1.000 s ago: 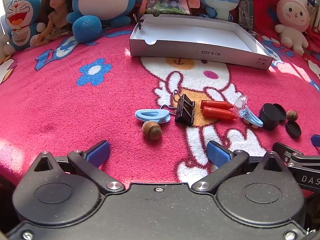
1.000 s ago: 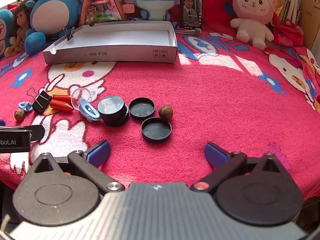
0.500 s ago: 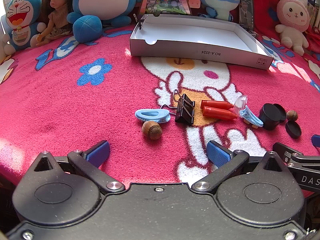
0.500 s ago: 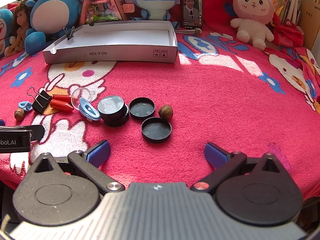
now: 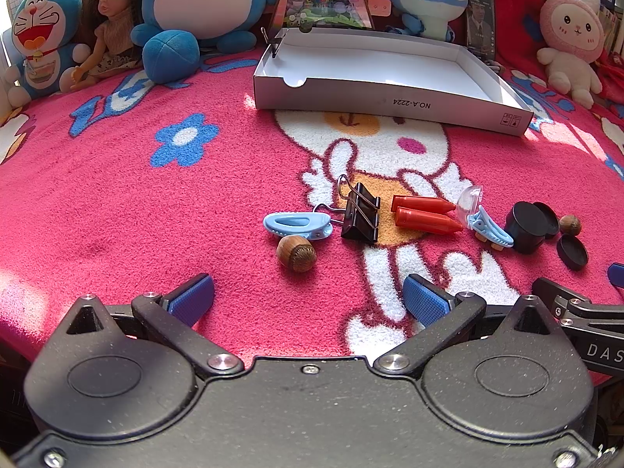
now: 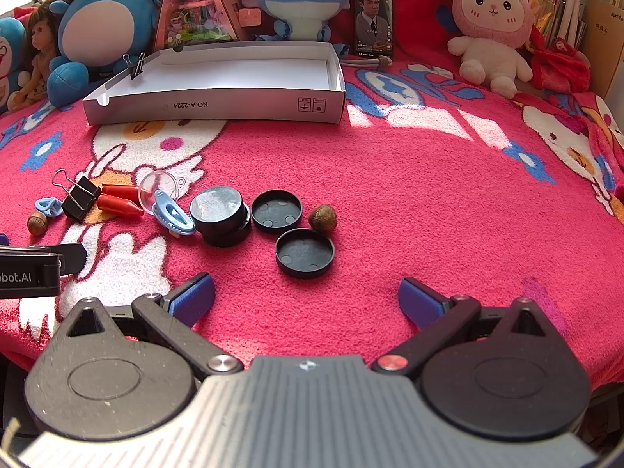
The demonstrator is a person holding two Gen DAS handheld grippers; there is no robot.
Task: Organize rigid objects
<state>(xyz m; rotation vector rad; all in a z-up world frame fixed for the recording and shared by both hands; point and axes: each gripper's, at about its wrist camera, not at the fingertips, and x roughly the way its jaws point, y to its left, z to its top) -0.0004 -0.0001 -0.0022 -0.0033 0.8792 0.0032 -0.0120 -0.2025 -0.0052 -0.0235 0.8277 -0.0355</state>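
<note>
Left gripper (image 5: 308,296): jaws spread wide, holding nothing, low over the pink blanket (image 5: 117,202). Just ahead of the gap, one brown acorn (image 5: 296,252), ribbed cap toward the camera. Touching it on the far side, one light blue hair clip (image 5: 297,224), lying flat. Just right of that, one black binder clip (image 5: 360,216), wire handles folded out. Further right, two red crayons (image 5: 425,213) side by side, tips pointing right.

Right gripper (image 6: 306,296): jaws likewise spread wide, empty. Straight ahead of the gap, one open black lid (image 6: 305,252), hollow side up; beyond it a second such lid (image 6: 276,210) and a second acorn (image 6: 322,218), near both lids. Left of these, one closed round black jar (image 6: 220,214). Against the jar's left, a second blue hair clip (image 6: 173,218), and one clear plastic dome (image 6: 158,191) touching it.

Totals: two acorns, two blue clips, two crayons, two loose lids, one jar, one binder clip, one dome.

Far ahead of both jaws, one shallow white box (image 6: 218,107), nothing visible inside, a small binder clip (image 6: 134,65) on its left rim. Behind it, a row of plush toys (image 6: 300,0).
</note>
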